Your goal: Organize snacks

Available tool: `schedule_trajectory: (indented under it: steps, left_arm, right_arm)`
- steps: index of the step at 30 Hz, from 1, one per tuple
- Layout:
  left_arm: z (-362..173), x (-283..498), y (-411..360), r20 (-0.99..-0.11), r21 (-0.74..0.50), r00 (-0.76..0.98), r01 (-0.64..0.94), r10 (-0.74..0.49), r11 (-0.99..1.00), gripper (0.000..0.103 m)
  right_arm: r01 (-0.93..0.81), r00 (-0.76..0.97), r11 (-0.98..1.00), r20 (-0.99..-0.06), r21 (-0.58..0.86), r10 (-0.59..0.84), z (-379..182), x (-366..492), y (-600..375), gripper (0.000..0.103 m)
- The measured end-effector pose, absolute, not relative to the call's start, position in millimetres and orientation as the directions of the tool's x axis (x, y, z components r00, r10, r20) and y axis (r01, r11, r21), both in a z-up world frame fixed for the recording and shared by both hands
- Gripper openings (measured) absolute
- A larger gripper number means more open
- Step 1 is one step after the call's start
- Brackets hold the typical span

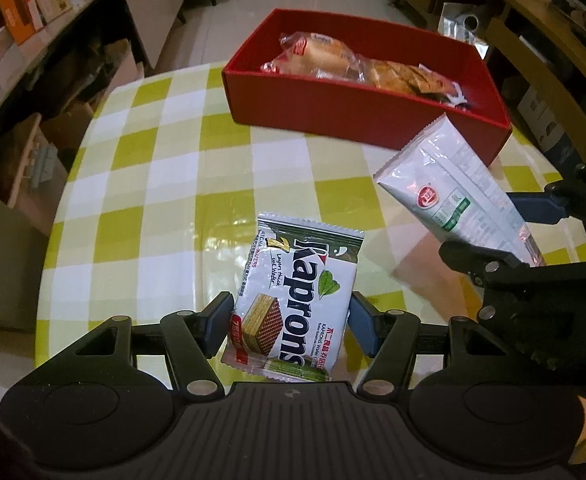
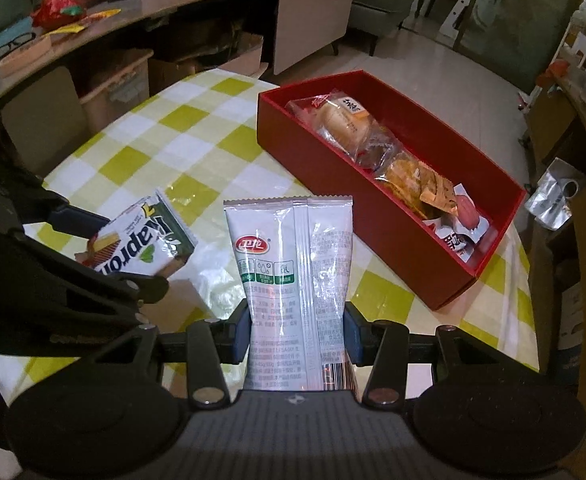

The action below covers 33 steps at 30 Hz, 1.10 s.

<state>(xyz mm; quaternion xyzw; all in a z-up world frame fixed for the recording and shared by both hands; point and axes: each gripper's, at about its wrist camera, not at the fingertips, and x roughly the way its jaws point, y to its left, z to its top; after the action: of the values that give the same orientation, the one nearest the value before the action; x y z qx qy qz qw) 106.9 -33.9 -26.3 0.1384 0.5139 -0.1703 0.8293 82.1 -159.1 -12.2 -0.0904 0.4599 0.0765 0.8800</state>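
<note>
1. On the left, the left claw (image 1: 289, 330) pinches a Kaprons wafer packet (image 1: 301, 300) across its lower half, one blue pad on each long edge. In the right wrist view the packet (image 2: 141, 240) appears lifted a little above the desk (image 1: 153, 184), which wears a yellow-and-white checked cloth.
2. The wafer packet looks light and flat. Its glossy film is probably slippery, and the wafers inside are likely brittle, so a gentle squeeze on the edges seems wiser than pressure on the face.
3. The left claw points forward across the desk, roughly level, its fingers flanking the packet so the printed face looks up.
4. To the right, the right claw (image 2: 297, 334) pinches a white sealed snack pouch (image 2: 293, 280) near its bottom end, the film visibly narrowed between the pads. The pouch stands up and away from the claw, crimped top edge farthest out.
5. This pouch appears soft and light; the pinched waist suggests yielding contents. Holding it low leaves the long upper part free to flop.
6. In the left wrist view, the right claw comes in from the right with the pouch (image 1: 453, 196) tilted toward the red box (image 1: 333, 108).
7. Farther right and beyond, the open red box sits on the desk, already holding wrapped bread (image 2: 345, 124) and other packets.
</note>
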Motion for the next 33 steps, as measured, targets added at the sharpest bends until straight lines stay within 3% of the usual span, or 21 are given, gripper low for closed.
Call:
schedule_trajectory:
  steps: [9,12,17,20,22,33]
  left_arm:
    - [-16,111,-38,-0.883,0.049,0.442,0.419,-0.156,0.907,0.068]
    - [-14,111,-39,-0.879,0.048,0.448,0.424,-0.164,0.904,0.053]
    - [-14,112,-41,-0.879,0.048,0.446,0.431,-0.166,0.901,0.055]
    - [-22,113,-40,-0.891,0.048,0.426,0.438,-0.160,0.898,0.065]
    - [-30,117,-39,-0.902,0.061,0.411,0.434,-0.137,0.899,0.081]
    - [-72,125,-41,-0.947,0.101,0.316,0.452,-0.053,0.886,0.089]
  right_arm:
    - [-0.206,0.571,0.976,-0.818,-0.070,0.062,-9,83,-163,0.056]
    - [-0.205,0.571,0.976,-0.818,-0.067,0.064,-8,83,-164,0.056]
    - [-0.205,0.567,0.977,-0.821,-0.064,0.065,-9,84,-165,0.056]
    - [-0.203,0.558,0.977,-0.828,-0.065,0.060,-12,85,-167,0.056]
    - [-0.197,0.553,0.978,-0.831,-0.067,0.054,-14,86,-168,0.056]
    - [-0.192,0.518,0.979,-0.854,-0.066,0.044,-24,88,-176,0.056]
